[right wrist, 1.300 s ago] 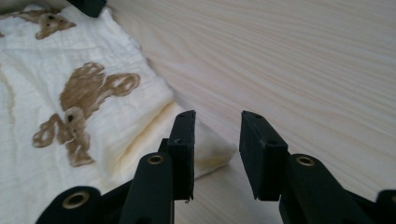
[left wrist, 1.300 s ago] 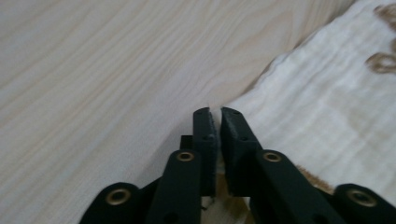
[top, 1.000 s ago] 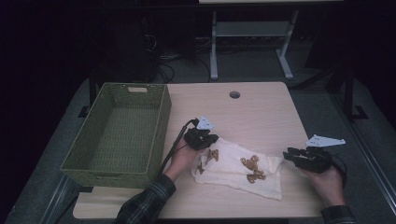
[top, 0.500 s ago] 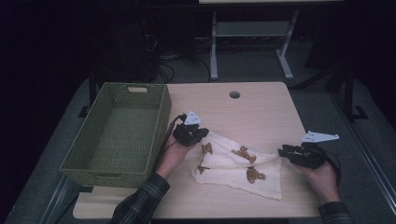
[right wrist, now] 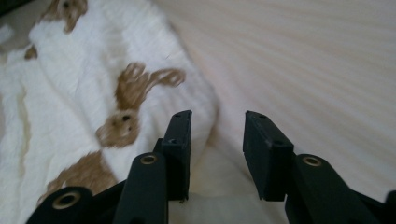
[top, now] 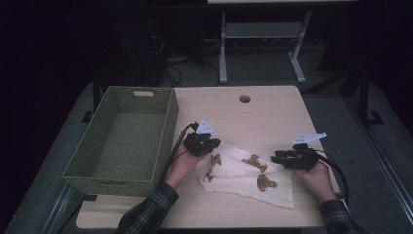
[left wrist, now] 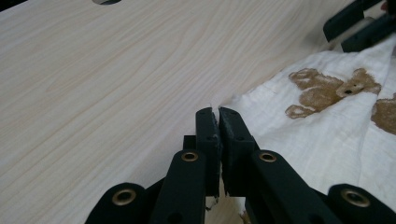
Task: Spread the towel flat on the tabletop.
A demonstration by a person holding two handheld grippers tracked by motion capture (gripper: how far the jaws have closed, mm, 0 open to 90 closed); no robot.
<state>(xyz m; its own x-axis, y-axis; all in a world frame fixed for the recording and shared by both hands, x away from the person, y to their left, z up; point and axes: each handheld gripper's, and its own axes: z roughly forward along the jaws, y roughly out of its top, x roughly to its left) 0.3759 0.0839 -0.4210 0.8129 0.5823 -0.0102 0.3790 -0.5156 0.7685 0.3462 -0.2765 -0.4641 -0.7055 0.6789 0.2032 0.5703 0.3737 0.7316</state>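
Observation:
A white cloth printed with brown bears lies crumpled on the near part of the wooden table. My left gripper is at the cloth's left corner. In the left gripper view its jaws are shut on the edge of the cloth. My right gripper sits at the cloth's right edge. Its jaws are open in the right gripper view and straddle a fold of the cloth without gripping it. The right gripper also appears far off in the left gripper view.
A green woven basket with nothing in it stands at the table's left side, close to my left hand. A round cable hole sits near the table's far edge. Bare wood lies beyond the cloth.
My right gripper has moved left to the cloth's right edge. The left gripper shifted slightly left, and the cloth now lies more spread out between the two.

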